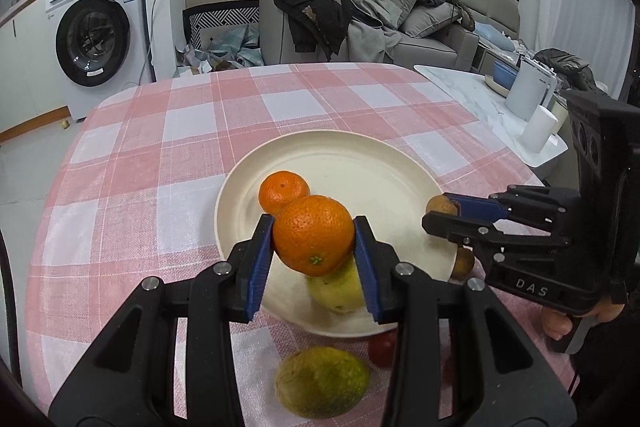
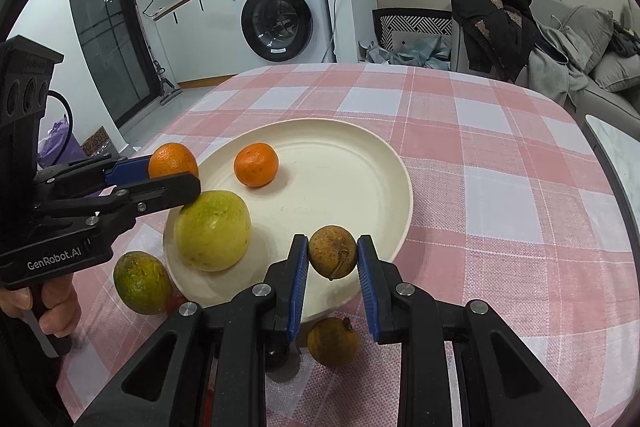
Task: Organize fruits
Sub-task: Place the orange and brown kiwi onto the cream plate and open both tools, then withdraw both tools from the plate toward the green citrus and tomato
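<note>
My left gripper [image 1: 314, 241] pinches an orange [image 1: 313, 234] between its blue pads, lifted above the near part of the plate [image 1: 360, 155]. My right gripper [image 2: 333, 259] pinches a small brown fruit [image 2: 333, 257], stem hanging down, over the plate's near right rim.

The cream plate sits on a table with a pink checked cloth [image 1: 140, 155]. On it lie a smaller tangerine [image 1: 282, 191], toward the far left, and a big yellow-green fruit [image 2: 214, 230] at the near left edge. In the left wrist view that yellow-green fruit shows just under the orange I hold.

Off the plate, on the cloth near me, lies a green-yellow citrus [image 1: 322, 383], just beside the plate's near left rim. Next to it a small red fruit [image 1: 382, 347] peeks from under the rim; I cannot tell what kind. A second brown fruit [image 2: 333, 343] rests on the cloth just off the near rim, below my right gripper.

My hand [image 1: 560, 321] on the right gripper's handle shows at the edge of the left view, and my other hand [image 2: 56, 303] at the edge of the right one.

Beyond the table stand a washer [image 1: 94, 27] on the left and a sofa [image 1: 420, 27] heaped with clothes on the right.
</note>
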